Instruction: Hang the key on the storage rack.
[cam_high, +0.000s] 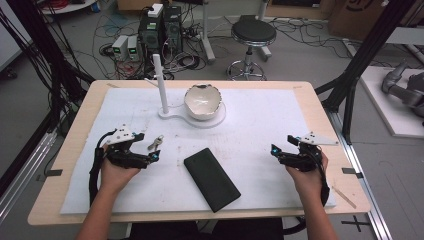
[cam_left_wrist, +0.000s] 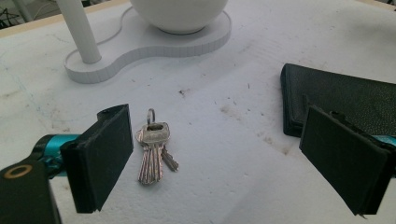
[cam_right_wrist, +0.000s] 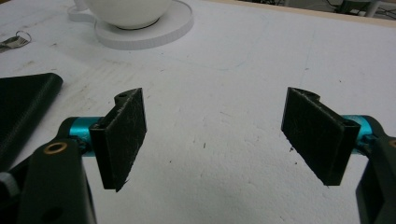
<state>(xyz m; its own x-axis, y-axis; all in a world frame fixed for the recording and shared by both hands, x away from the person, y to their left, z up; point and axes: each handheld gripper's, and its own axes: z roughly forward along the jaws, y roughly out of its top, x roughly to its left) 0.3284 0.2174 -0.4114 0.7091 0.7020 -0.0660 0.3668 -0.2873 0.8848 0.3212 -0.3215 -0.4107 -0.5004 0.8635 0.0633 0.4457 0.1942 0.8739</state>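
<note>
A small bunch of silver keys (cam_high: 155, 143) lies on the white mat, just ahead of my left gripper (cam_high: 150, 150). In the left gripper view the keys (cam_left_wrist: 153, 151) rest flat beside the left pad, and the jaws stand wide apart with nothing between them. A long black wallet (cam_high: 211, 178) lies in the middle of the mat; its end (cam_left_wrist: 345, 95) shows behind the right pad. My right gripper (cam_high: 276, 152) is open over bare mat at the right (cam_right_wrist: 212, 140). A white bowl (cam_high: 202, 101) sits on a white stand with an upright post (cam_high: 161, 82).
The white mat (cam_high: 260, 115) covers a wooden table (cam_high: 65, 150). Beyond the far edge stand a black stool (cam_high: 253, 32), computer boxes (cam_high: 160, 30) and loose cables on the floor. Black frame posts (cam_high: 365, 50) rise at the right.
</note>
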